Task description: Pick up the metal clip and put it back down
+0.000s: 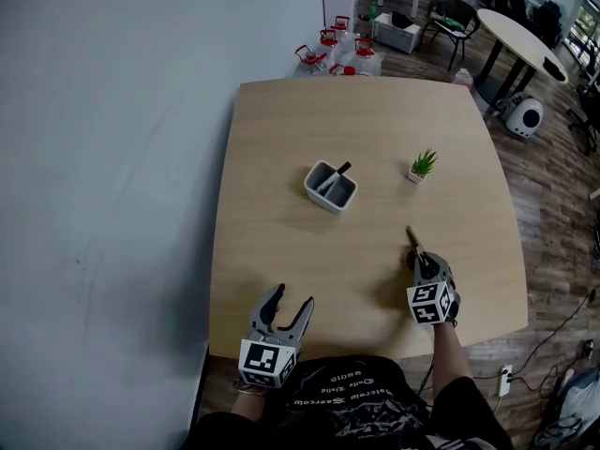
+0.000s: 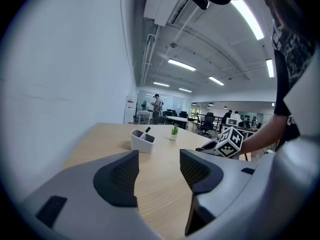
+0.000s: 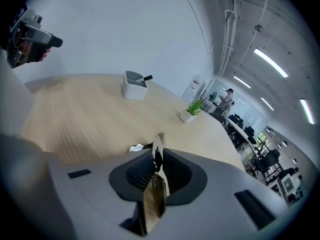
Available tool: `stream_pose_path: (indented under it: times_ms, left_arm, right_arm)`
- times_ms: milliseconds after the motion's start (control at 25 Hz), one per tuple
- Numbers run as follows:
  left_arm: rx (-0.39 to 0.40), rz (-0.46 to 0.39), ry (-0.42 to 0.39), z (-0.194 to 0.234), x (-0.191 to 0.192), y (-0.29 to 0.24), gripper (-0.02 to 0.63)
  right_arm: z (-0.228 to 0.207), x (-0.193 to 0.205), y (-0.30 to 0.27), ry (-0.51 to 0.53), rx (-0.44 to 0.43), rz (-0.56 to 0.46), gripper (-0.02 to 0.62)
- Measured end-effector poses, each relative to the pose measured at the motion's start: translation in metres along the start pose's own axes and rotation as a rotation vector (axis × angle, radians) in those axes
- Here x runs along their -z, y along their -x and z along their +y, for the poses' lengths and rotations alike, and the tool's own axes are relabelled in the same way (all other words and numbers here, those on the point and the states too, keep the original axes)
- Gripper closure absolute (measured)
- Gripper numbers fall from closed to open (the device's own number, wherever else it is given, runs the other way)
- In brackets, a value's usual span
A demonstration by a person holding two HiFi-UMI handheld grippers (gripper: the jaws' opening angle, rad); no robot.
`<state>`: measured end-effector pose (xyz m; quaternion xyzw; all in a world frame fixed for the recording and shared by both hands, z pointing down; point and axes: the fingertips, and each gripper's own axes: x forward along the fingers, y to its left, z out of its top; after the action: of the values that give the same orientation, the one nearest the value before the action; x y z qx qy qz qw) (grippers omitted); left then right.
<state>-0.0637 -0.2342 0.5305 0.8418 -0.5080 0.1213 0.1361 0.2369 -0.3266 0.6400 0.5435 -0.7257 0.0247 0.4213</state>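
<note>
Our right gripper (image 1: 421, 260) is clenched on the metal clip (image 1: 412, 238). Its pads press the clip's dark body from both sides, and the shiny handle runs back between the jaws. The clip sits near the table's (image 1: 375, 111) right front edge, its tip poking out ahead of the jaws. We cannot tell whether it touches the wood. Our left gripper (image 1: 292, 297) rests released near the front edge, jaws apart with only bare tabletop between them.

Further up the table stands a white desk organiser (image 1: 330, 188) with a black pen (image 1: 339, 170) leaning in it. To its right is a small potted plant (image 1: 423, 166). Both are well apart from the clip and from each other.

The head view alone shows what lies off the table: red-capped water jugs (image 1: 334, 49) on the floor by the far edge, a round table (image 1: 521, 41) and a white rounded appliance (image 1: 525, 117) to the right, and a power strip (image 1: 504, 380) on the wood floor near us. Only the right gripper view shows the pads meeting the clip, with a small white scrap just beside it. The left gripper view adds the right gripper's marker cube (image 2: 231, 141), ceiling light strips (image 2: 181, 64) and people standing far off in the office.
</note>
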Motion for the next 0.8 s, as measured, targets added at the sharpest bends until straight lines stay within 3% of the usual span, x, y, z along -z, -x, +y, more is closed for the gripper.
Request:
stream_pose_path:
  times_ms: [80,160,280,440,800]
  left_arm:
    - [-0.007,0.0,0.005,0.001,0.001,0.002,0.344]
    - [-0.014,0.001,0.003,0.003,0.002,0.003,0.344]
    - [-0.019,-0.004,-0.001,0.003,-0.003,0.005,0.344]
    - [-0.008,-0.021,-0.015,-0.003,-0.007,0.006,0.343]
    - [0.028,-0.024,-0.011,-0.015,0.004,0.02,0.344]
  right_arm:
    - [0.005,0.001,-0.001,-0.016,-0.025,0.002,0.525]
    - [0.012,0.003,-0.002,-0.044,-0.075,0.006,0.383]
    - [0.016,-0.001,0.001,-0.079,-0.107,-0.006,0.326]
    - [0.02,-0.003,0.008,-0.136,-0.131,-0.019,0.29]
    - [0.041,-0.006,0.041,-0.241,-0.134,-0.056,0.285]
